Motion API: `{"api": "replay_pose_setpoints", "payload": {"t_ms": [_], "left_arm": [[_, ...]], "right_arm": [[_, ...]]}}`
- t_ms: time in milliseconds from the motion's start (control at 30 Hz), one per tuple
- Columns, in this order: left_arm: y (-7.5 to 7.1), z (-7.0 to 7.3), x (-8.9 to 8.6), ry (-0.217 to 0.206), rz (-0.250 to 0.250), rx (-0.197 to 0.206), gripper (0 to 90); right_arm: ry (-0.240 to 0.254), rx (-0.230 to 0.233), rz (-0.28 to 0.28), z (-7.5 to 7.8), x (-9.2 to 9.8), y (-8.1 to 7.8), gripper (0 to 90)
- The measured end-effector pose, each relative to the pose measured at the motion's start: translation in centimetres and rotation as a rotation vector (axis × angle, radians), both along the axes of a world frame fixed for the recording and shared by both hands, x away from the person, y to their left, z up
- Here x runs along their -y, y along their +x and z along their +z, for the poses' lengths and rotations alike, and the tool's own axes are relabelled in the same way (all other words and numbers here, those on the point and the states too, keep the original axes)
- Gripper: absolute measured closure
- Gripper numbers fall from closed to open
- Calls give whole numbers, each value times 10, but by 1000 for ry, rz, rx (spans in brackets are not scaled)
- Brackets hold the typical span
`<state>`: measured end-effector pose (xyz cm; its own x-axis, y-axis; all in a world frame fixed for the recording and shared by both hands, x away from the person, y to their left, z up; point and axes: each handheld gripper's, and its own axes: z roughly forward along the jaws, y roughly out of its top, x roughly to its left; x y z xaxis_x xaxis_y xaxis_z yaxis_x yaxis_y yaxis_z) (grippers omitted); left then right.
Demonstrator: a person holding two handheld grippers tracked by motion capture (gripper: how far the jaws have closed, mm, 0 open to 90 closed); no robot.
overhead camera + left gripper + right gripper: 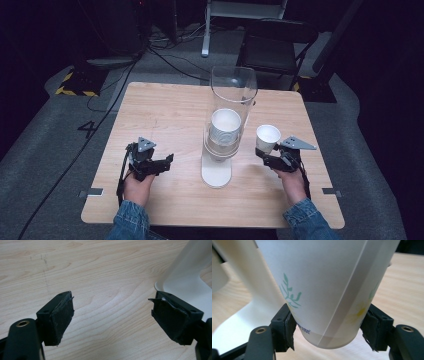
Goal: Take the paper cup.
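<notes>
Paper cup [322,290] in right tool [327,327] (clamped)

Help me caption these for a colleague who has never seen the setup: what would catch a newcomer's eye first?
The tall clear tube on a white stand at the table's middle, with a stack of cups inside. Next, the paper cup clamped near its base in the right gripper, just right of the tube. The left gripper stands open over bare wood at the left.
</notes>
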<state>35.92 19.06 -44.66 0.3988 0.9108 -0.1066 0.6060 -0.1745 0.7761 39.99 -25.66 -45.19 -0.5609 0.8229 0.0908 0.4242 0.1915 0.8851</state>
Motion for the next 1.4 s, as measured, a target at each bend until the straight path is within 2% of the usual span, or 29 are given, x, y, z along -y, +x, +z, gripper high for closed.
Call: {"api": "replay_pose_setpoints", "payload": {"t_ms": [100,167,200,400,467,567,667,700,733,833,867,900,1233,1333,1400], "left_arm": [[-4,0,-3,5,6,0,178],[-7,-1,-5,13,15,-1,177],[-9,-2,-7,12,21,-5,177],[-15,-4,-14,18,38,-8,177],[-18,-4,-17,24,42,-11,177],[-22,-5,-22,20,57,-14,177],[-25,-5,-23,20,60,-17,177],[-26,-5,-24,20,61,-16,177],[-27,-6,-25,19,60,-21,177],[-30,-7,-28,25,64,-27,177],[-30,-7,-28,25,64,-27,177],[-32,-7,-29,27,67,-28,177],[-35,-6,-32,26,69,-32,178],[-35,-7,-31,23,72,-34,178],[-34,-7,-31,34,65,-31,178]], "right_arm": [[2,19,-22,3,7,7,348],[8,19,-32,2,12,13,348],[7,-4,-42,2,12,16,348],[-8,7,-80,1,18,28,347],[-2,17,-91,-1,21,32,347],[-15,2,-124,-11,25,43,346],[-17,-2,-130,-15,27,48,346],[-24,-13,-129,-20,29,54,345],[-24,-13,-129,-20,29,54,345],[-75,-88,-143,-29,31,67,345],[-75,-88,-143,-29,31,67,345],[-76,-111,-144,-34,32,70,345],[-125,-165,-145,-44,27,76,341],[-116,-198,-148,-45,27,76,339],[-118,-201,-146,-46,28,76,338]]}}
